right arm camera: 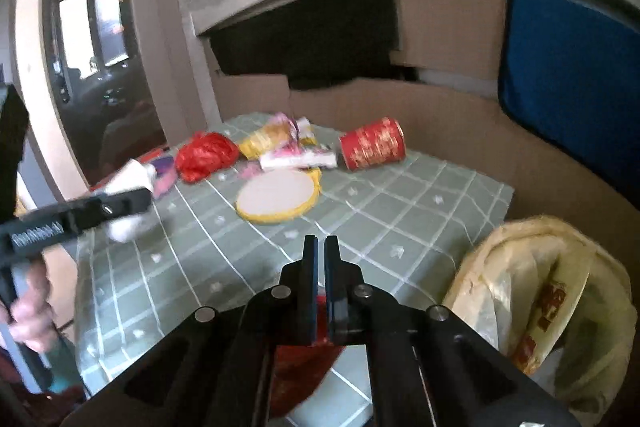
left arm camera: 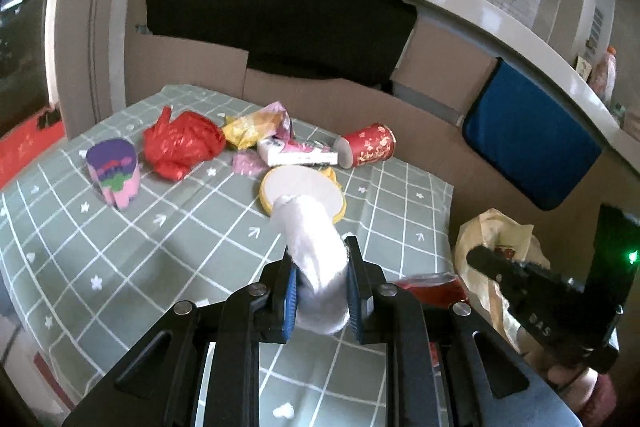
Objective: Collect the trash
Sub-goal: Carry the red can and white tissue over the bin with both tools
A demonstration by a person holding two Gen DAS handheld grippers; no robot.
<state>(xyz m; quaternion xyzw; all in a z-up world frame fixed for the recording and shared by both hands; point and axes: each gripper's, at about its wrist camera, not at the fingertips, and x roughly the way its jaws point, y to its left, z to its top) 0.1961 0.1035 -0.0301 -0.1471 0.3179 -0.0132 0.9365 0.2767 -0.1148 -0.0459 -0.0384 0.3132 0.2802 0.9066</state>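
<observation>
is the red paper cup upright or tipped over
Tipped over: the red paper cup lies on its side on the checked tablecloth, its base facing the camera.

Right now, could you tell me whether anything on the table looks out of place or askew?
Yes: the red paper cup lies tipped on its side near the table's far edge, beside a heap of crumpled wrappers and a red plastic bag.

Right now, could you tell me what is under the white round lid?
A yellow item shows at the lid's rim; the rest is covered, so I cannot identify it.
</observation>
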